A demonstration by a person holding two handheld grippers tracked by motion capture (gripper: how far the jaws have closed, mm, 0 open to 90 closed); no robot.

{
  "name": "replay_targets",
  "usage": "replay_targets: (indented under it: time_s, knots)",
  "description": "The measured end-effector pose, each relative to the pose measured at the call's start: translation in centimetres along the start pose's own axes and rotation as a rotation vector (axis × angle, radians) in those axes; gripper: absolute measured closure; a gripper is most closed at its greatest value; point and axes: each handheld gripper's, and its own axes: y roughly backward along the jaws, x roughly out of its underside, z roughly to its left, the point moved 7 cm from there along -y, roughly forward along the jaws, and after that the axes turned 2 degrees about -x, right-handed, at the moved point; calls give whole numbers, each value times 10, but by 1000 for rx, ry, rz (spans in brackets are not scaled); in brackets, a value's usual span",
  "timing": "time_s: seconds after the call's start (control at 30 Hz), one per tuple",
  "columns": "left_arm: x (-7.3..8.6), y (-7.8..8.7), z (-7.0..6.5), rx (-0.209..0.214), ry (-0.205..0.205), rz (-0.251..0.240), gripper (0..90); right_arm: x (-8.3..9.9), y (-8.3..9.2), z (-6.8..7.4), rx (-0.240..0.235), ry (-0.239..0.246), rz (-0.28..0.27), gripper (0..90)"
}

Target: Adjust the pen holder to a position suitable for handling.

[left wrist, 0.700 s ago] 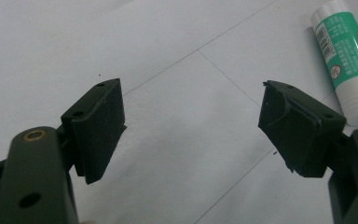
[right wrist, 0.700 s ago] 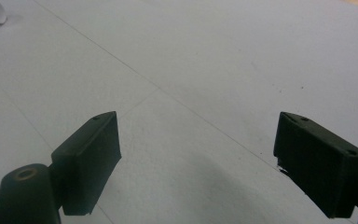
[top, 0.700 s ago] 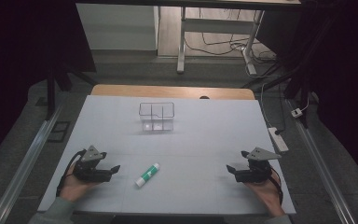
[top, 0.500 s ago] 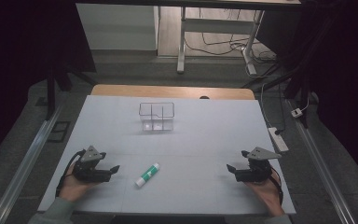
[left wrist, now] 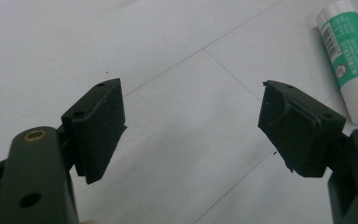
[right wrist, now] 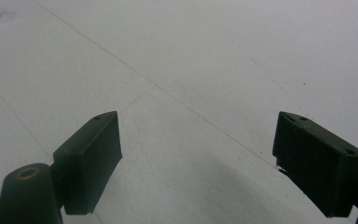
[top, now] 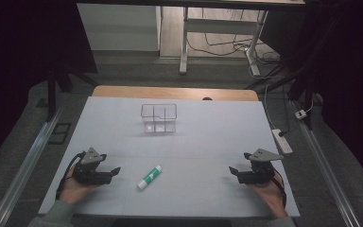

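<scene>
At the near edge of the white table (top: pixel 194 142) the left gripper (top: pixel 115 171) and the right gripper (top: pixel 232 171) rest well apart, each with jaws spread wide and nothing between them. Between them, nearer the left one, a green-and-white glue stick (top: pixel 150 177) lies flat on the sheet. Farther back, near the middle, stands a clear divided box (top: pixel 159 117); its compartments look empty
</scene>
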Motion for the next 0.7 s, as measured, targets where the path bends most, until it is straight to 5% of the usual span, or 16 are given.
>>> replay_targets:
  time_s: [0.7]
  knots:
    - [-10,-6,11,-25,22,7,232,1,-2,0,4,1,14,150]
